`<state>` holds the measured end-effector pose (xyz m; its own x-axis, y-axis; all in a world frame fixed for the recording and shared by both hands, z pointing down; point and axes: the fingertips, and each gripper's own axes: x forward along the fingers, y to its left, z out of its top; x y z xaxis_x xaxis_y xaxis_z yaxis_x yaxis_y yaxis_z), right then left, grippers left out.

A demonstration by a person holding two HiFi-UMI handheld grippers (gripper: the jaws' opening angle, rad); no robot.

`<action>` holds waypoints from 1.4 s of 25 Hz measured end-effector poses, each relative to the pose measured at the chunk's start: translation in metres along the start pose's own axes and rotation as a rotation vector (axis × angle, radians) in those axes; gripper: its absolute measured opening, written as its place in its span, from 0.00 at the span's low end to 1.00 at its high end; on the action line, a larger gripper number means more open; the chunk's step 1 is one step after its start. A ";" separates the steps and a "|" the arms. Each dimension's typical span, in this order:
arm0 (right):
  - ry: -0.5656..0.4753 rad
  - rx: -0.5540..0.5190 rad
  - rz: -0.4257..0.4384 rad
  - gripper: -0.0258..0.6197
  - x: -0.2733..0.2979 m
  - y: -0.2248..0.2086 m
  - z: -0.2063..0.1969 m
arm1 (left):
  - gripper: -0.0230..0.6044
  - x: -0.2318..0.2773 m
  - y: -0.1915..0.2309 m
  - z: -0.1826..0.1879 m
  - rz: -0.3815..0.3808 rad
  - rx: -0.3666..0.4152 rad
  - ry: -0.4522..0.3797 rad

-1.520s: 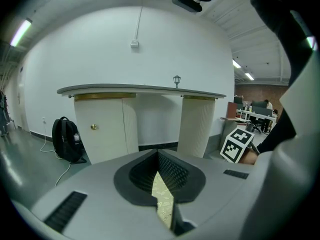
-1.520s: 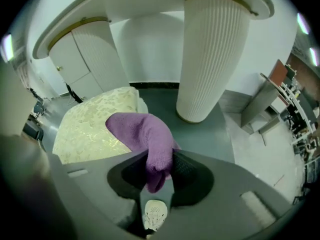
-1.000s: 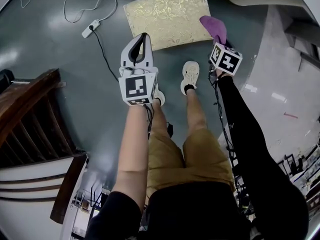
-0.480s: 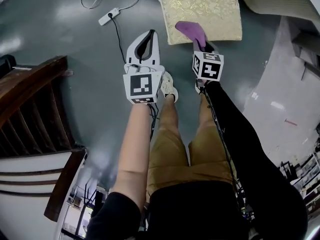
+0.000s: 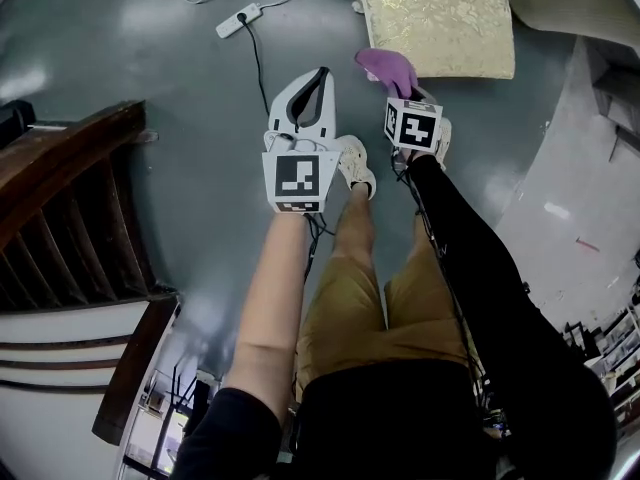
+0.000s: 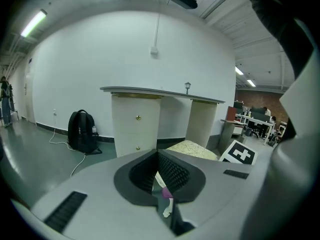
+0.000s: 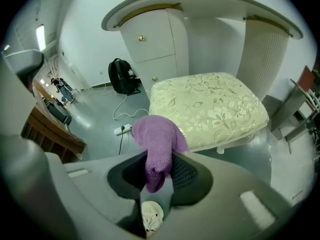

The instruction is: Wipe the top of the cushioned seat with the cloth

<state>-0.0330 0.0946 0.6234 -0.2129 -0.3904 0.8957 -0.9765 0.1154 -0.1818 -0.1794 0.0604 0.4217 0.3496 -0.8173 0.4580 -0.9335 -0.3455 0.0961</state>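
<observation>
Grey floor (image 5: 130, 48): R gripper (image 5: 402, 86) clamps purple cloth (image 5: 388, 66) near cushioned seat (image 5: 440, 13); L gripper (image 5: 320, 75) closed, empty.

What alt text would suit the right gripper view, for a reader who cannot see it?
The right hand-held gripper is shut on a purple cloth, in front of a cream cushioned seat with a gold floral pattern. Behind stand a white cabinet and a black backpack.
</observation>
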 end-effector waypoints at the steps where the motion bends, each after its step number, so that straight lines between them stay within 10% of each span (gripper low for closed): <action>1: 0.001 0.004 -0.012 0.17 -0.001 -0.004 0.001 | 0.05 -0.001 0.000 0.000 -0.005 0.000 -0.001; 35: -0.021 0.235 -0.277 0.17 -0.039 -0.347 0.062 | 0.05 0.102 -0.153 0.063 -0.076 0.006 -0.073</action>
<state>0.3124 0.0131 0.6266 0.0625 -0.3968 0.9158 -0.9775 -0.2095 -0.0241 0.0047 0.0004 0.3978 0.4247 -0.8197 0.3844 -0.9035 -0.4107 0.1226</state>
